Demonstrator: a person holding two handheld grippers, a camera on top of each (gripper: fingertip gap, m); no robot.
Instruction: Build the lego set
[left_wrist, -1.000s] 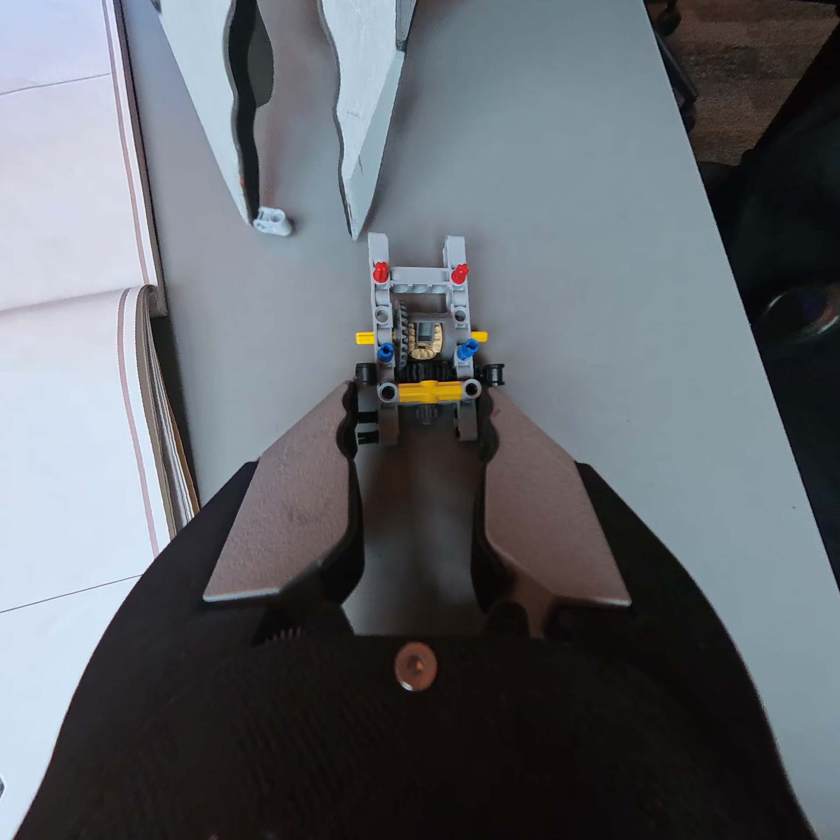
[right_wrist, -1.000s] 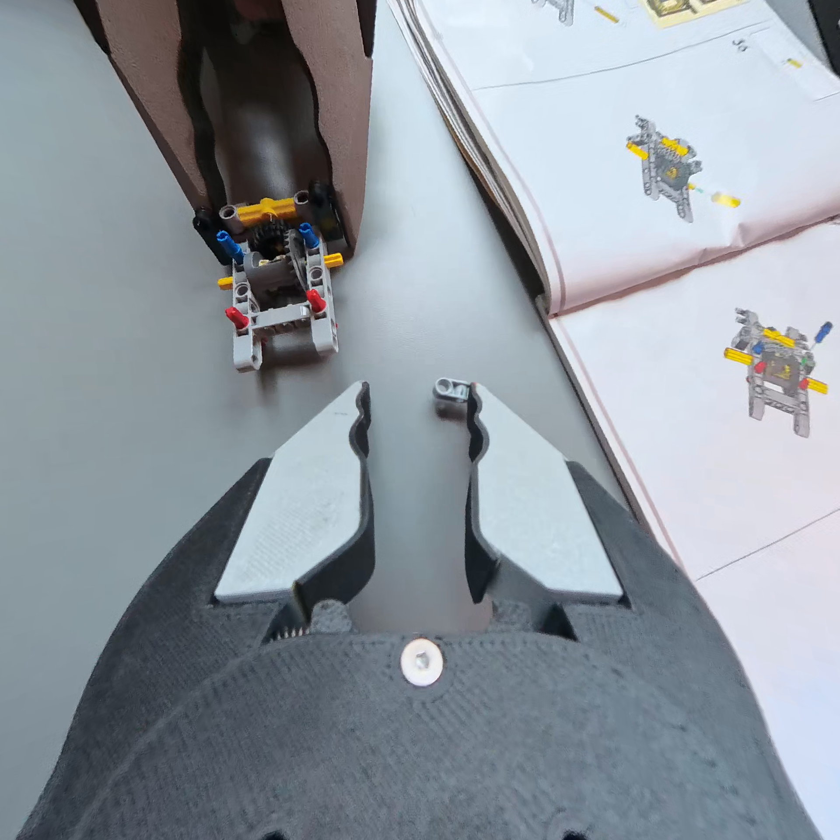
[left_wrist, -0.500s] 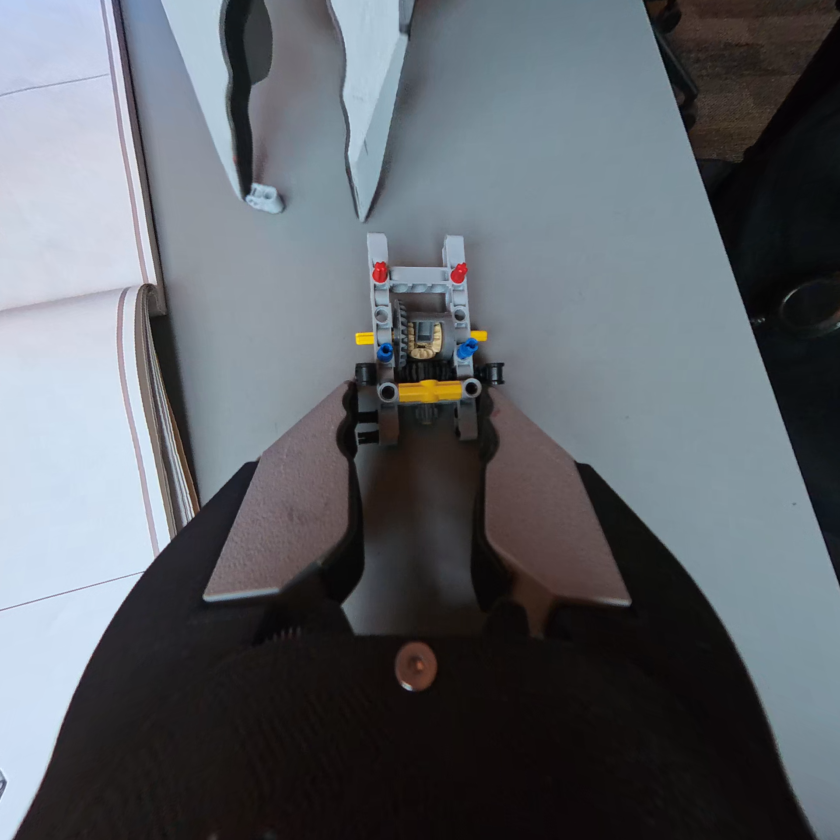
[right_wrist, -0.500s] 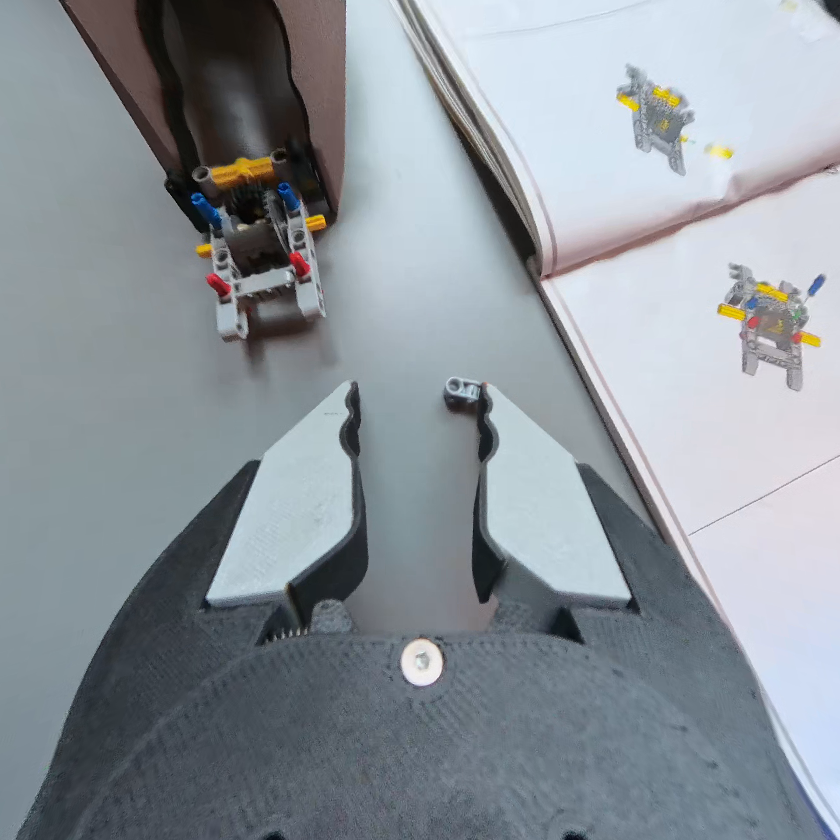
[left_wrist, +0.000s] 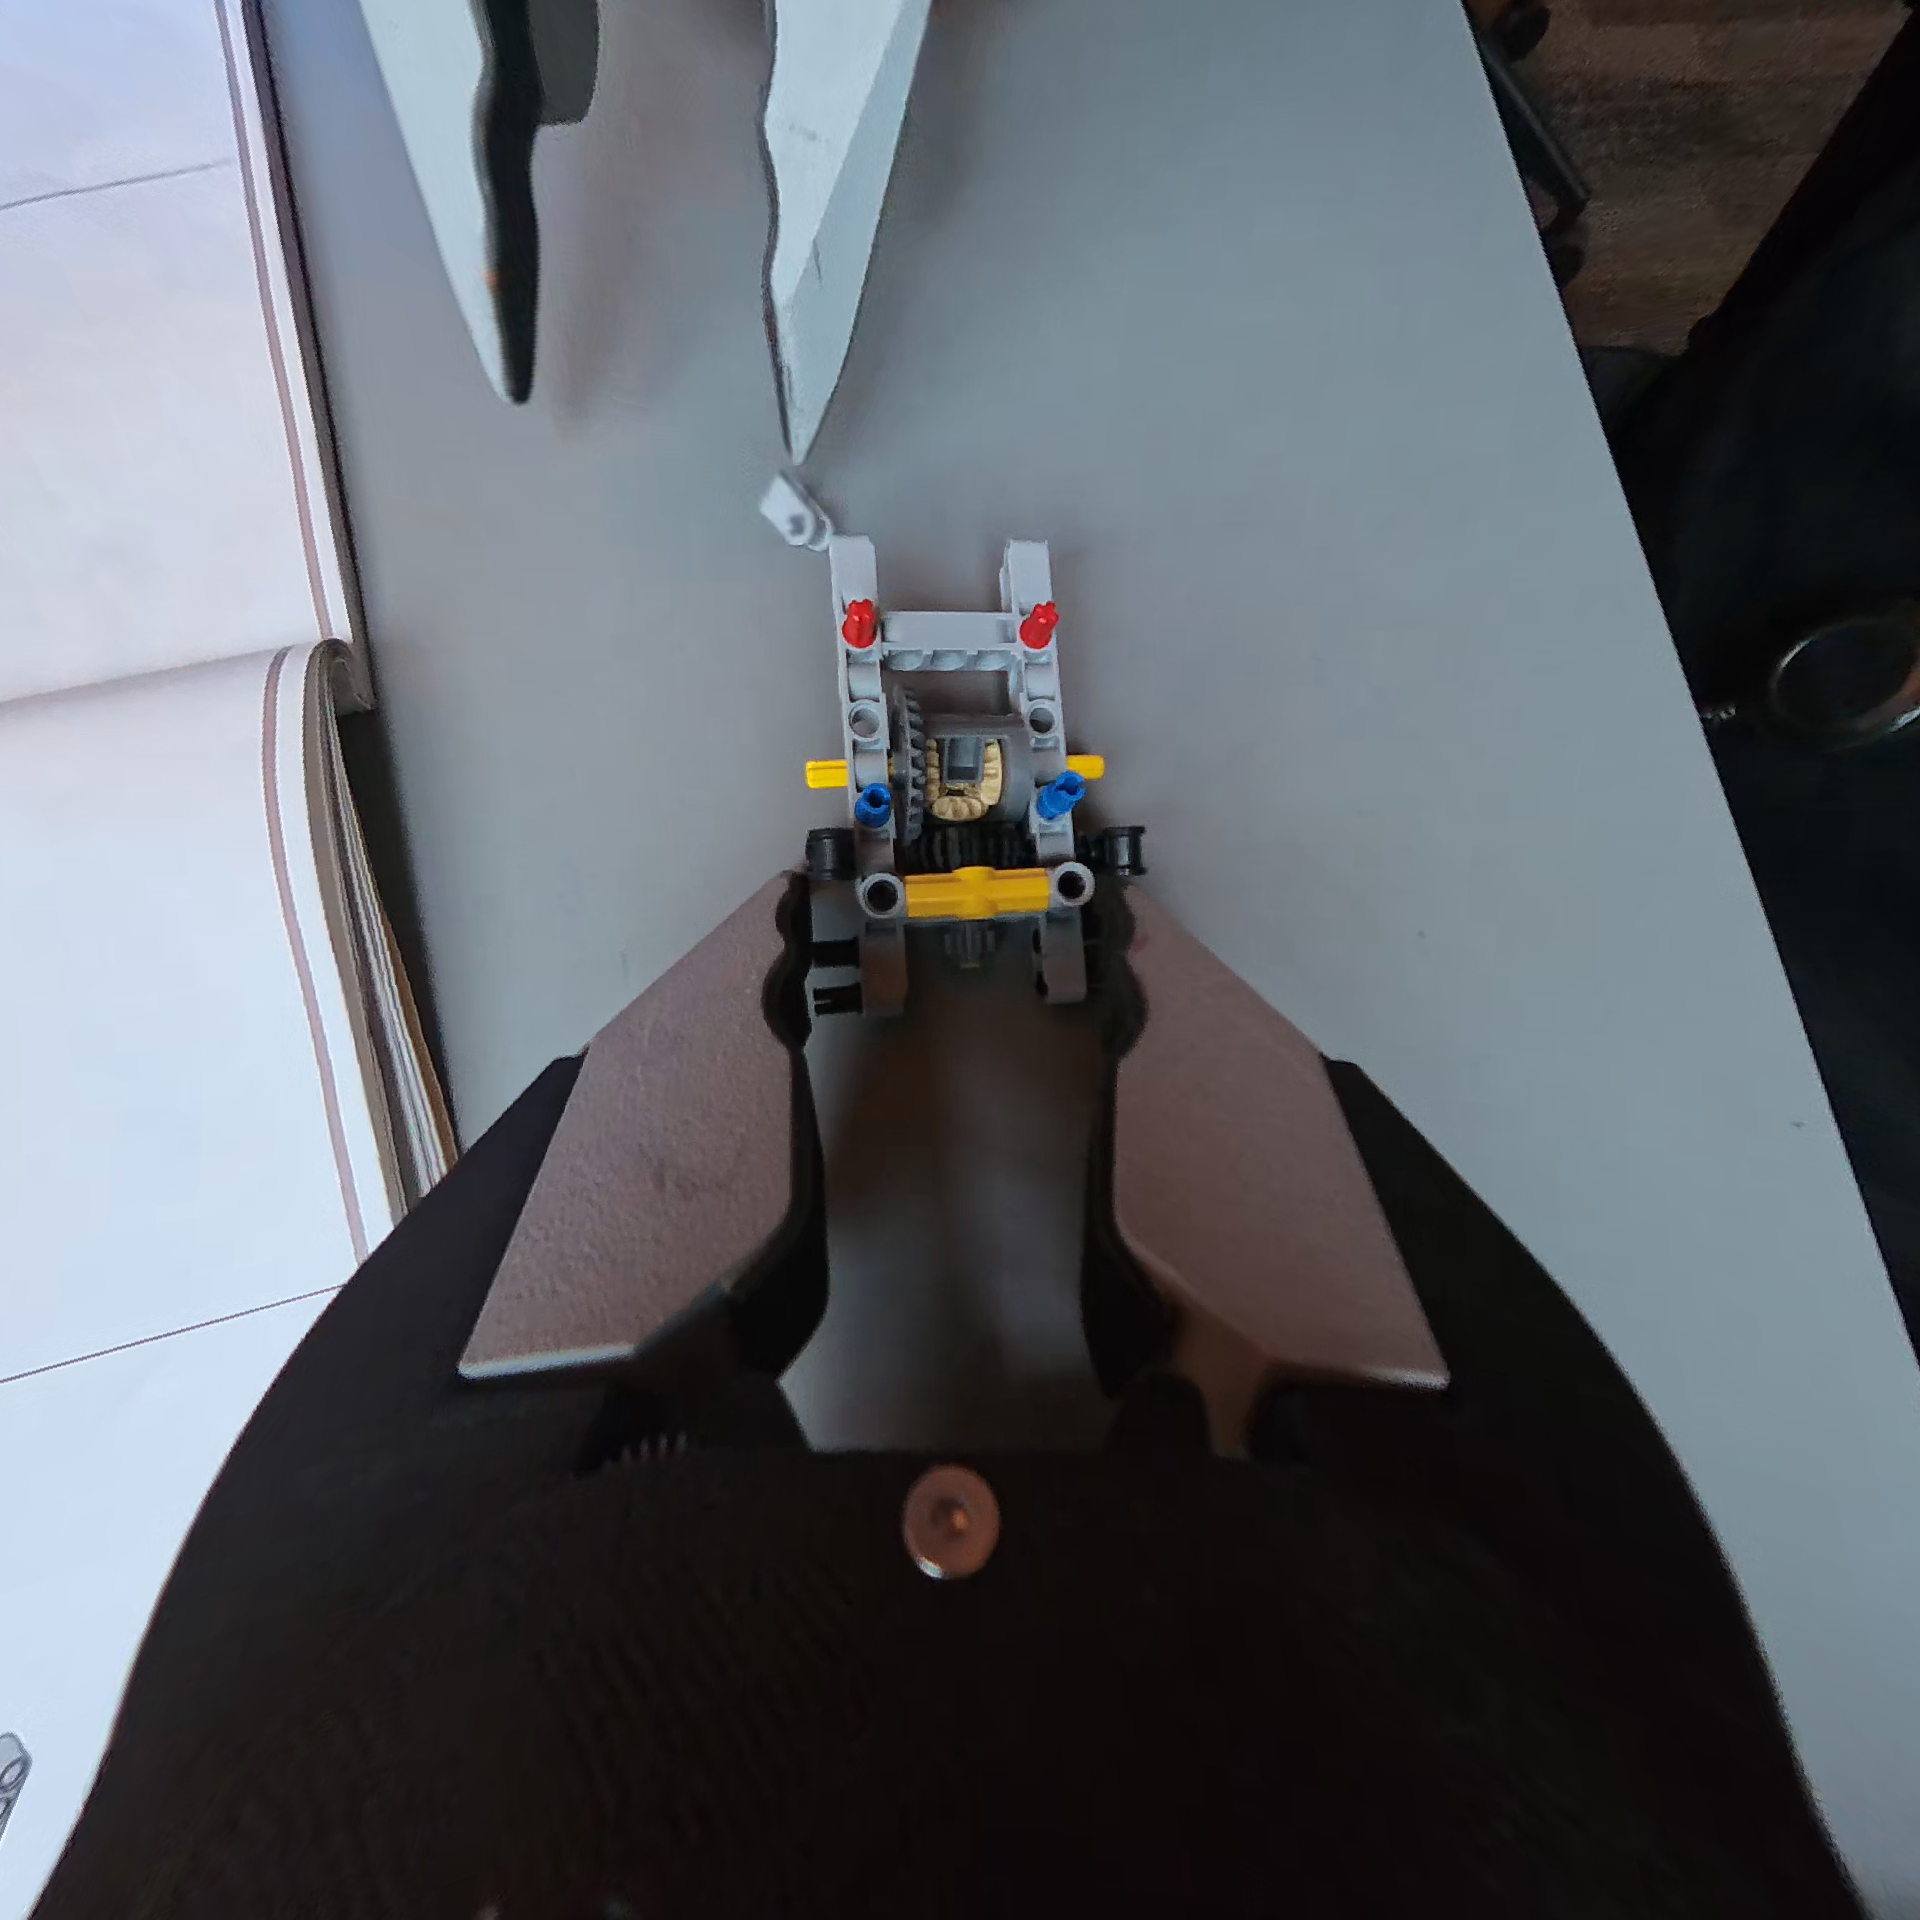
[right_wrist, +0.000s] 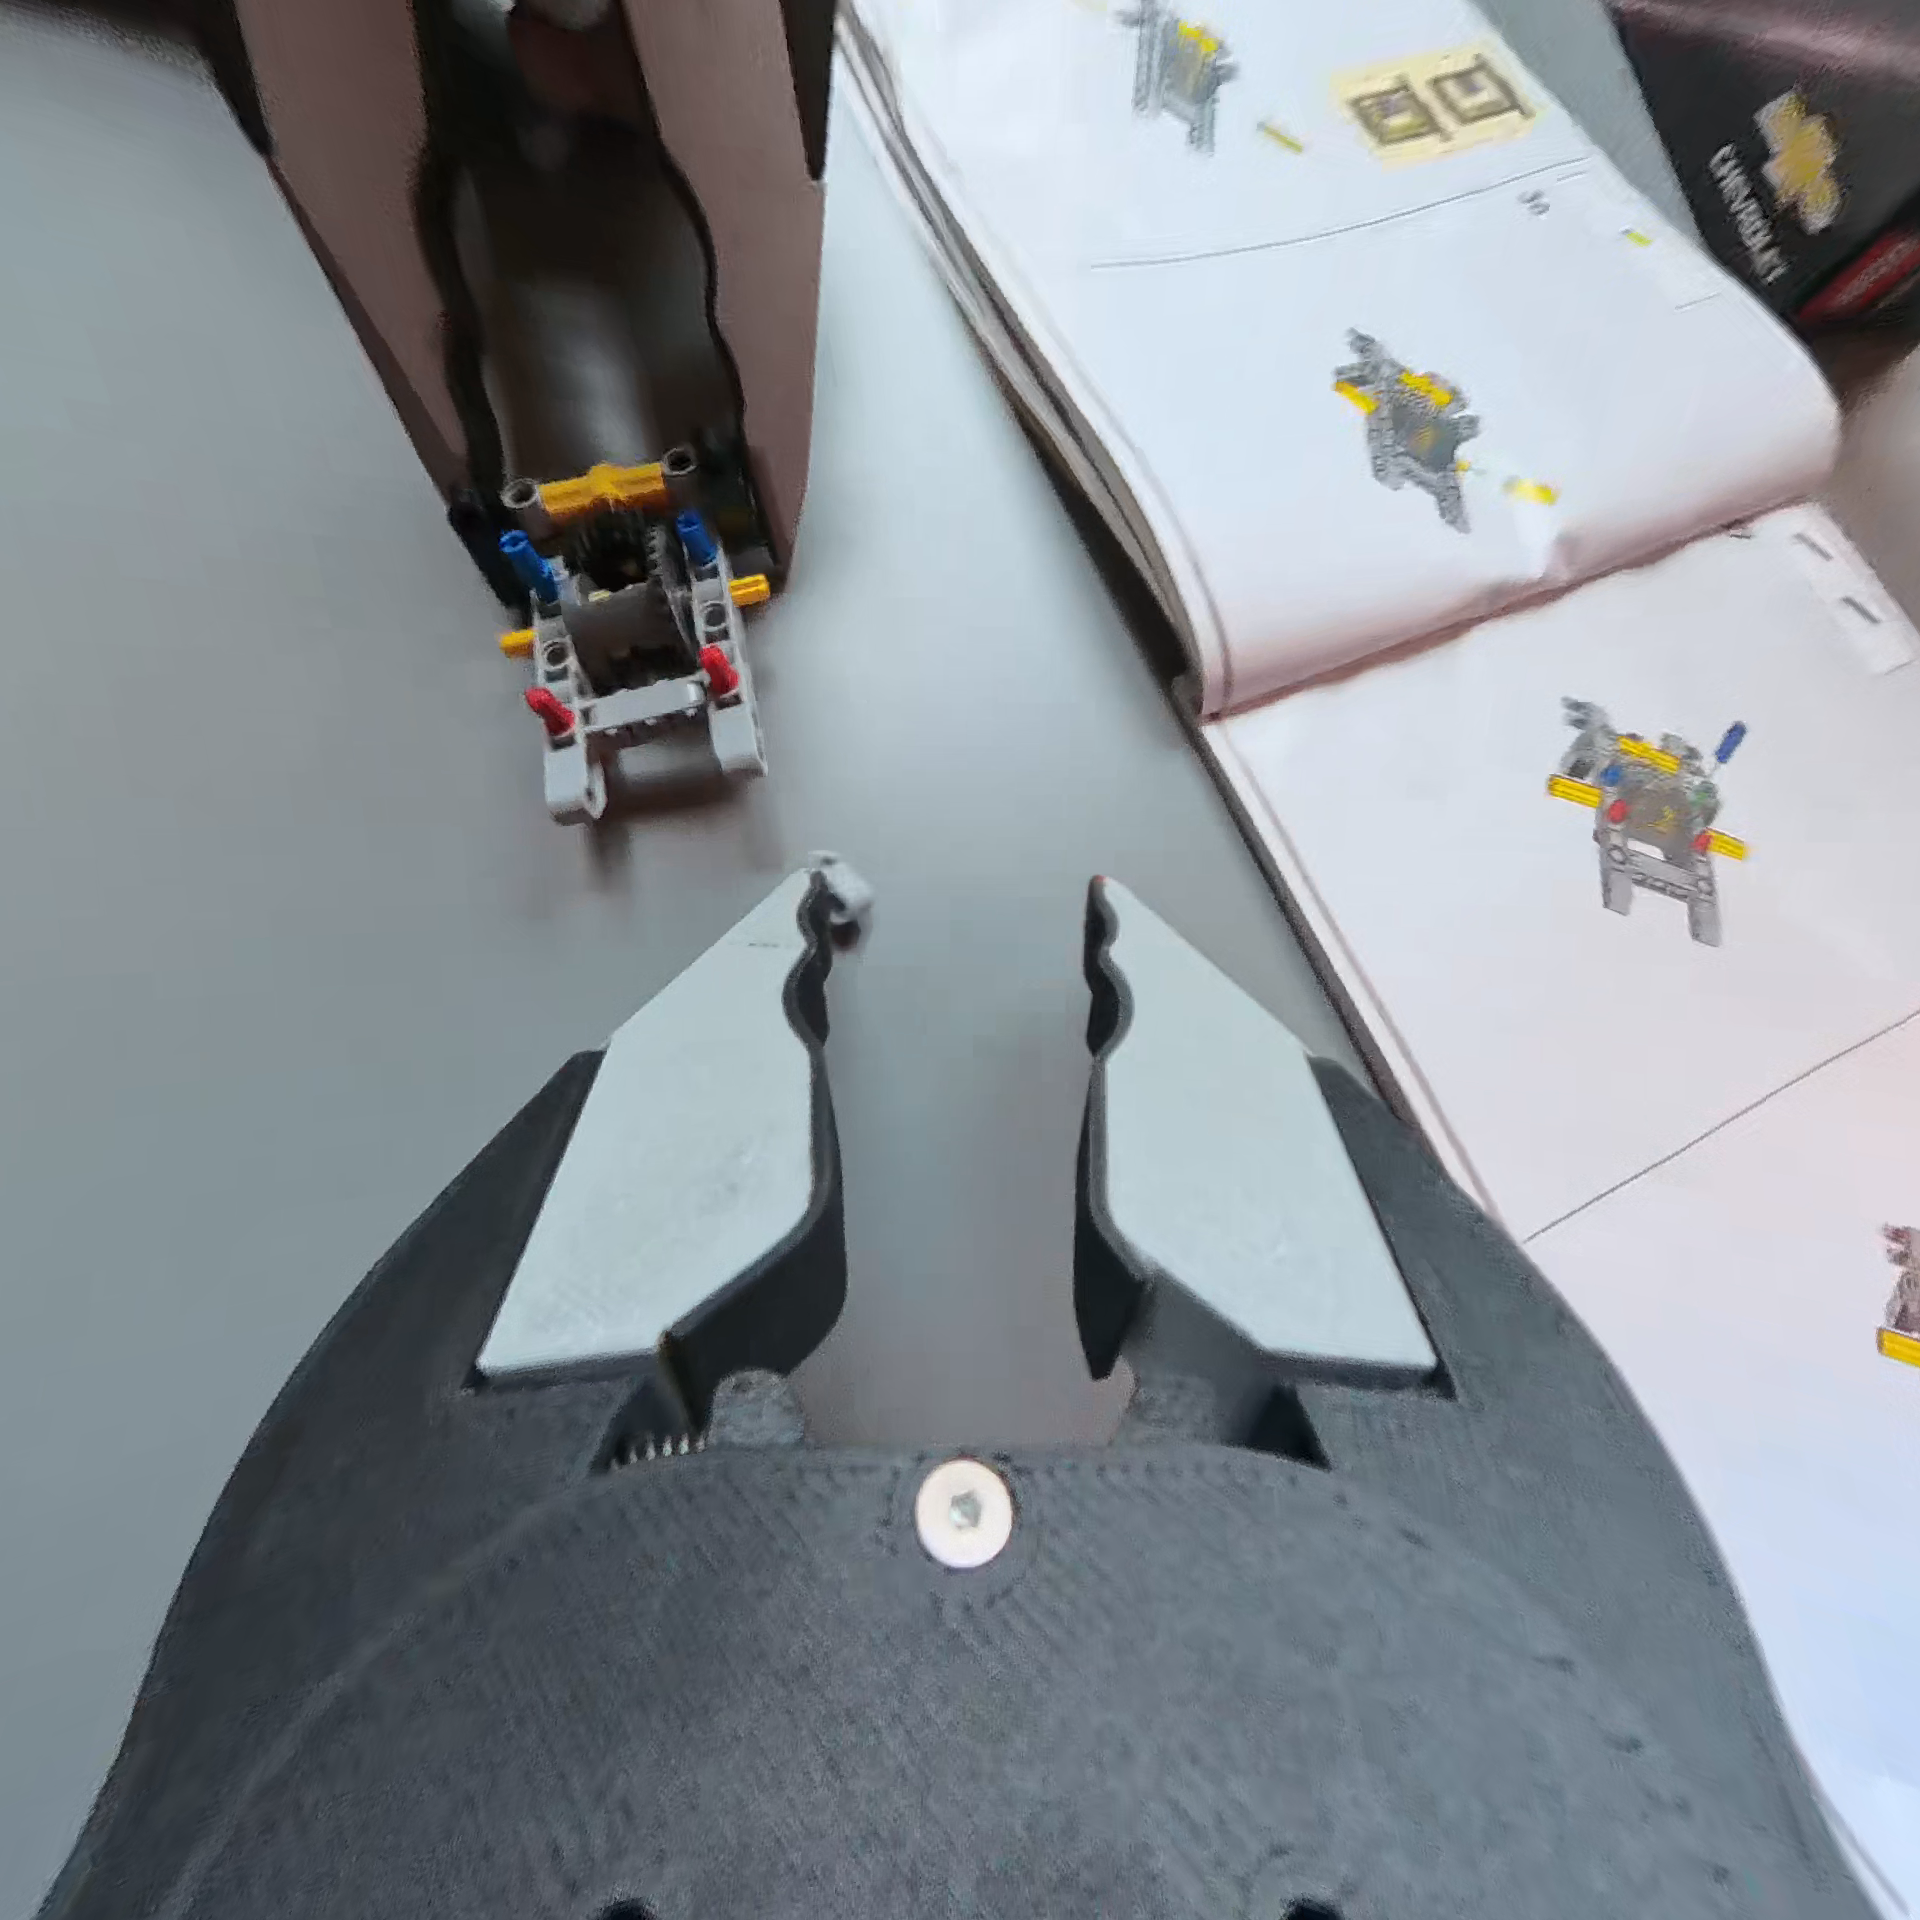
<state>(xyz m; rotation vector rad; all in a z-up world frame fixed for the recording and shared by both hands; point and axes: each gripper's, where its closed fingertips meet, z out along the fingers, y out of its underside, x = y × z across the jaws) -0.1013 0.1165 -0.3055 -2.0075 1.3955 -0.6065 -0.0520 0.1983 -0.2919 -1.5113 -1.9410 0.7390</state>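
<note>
A partly built lego assembly (left_wrist: 956, 748) of grey beams, gears and red, blue and yellow pins lies on the grey table (left_wrist: 1299, 520). My left gripper (left_wrist: 954, 935) is shut on its near end, one brown finger on each side. The assembly also shows in the right wrist view (right_wrist: 634, 665), with the left gripper (right_wrist: 613, 312) behind it. A small light grey connector piece (left_wrist: 795, 514) lies just off the assembly's far left corner. My right gripper (right_wrist: 951, 904) is open and holds nothing. The connector (right_wrist: 844, 888) sits against its left fingertip. The right gripper's grey fingers (left_wrist: 821, 260) point down from the top of the left wrist view.
An open instruction booklet (right_wrist: 1507, 623) lies along one side of the table, and its page edges (left_wrist: 343, 935) run close beside my left gripper. A black box (right_wrist: 1808, 156) stands at the far end of the booklet. The table edge (left_wrist: 1621, 727) drops off to dark floor.
The connector piece has slid from the booklet side to the assembly's far corner. It went from the right gripper's right fingertip to its left one. The right gripper's jaws stand wider. The left gripper has not moved.
</note>
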